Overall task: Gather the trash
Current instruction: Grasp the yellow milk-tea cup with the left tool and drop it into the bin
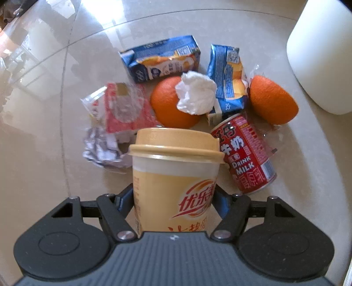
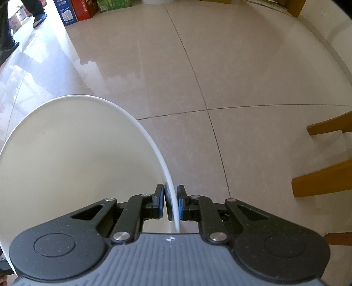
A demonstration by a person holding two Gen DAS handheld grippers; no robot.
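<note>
My left gripper [image 1: 173, 202] is shut on a tan milk tea cup [image 1: 176, 171] with a tan lid, held upright over the tiled floor. Beyond the cup lies a heap of trash: a red milk can [image 1: 246, 154] on its side, two crushed blue drink cartons [image 1: 162, 59] [image 1: 228, 79], a white tissue ball [image 1: 195, 93], two orange peel halves [image 1: 169, 103] [image 1: 271, 100], a red and clear wrapper [image 1: 121, 107] and crumpled paper [image 1: 101, 147]. My right gripper [image 2: 171, 203] is shut on the rim of a white bin [image 2: 72, 158], whose inside looks bare.
The white bin's outer wall [image 1: 321, 55] stands at the right of the trash heap. Wooden chair legs [image 2: 325, 176] stand at the right in the right wrist view. Coloured boxes [image 2: 77, 8] and a person's feet [image 2: 39, 17] are at the far left.
</note>
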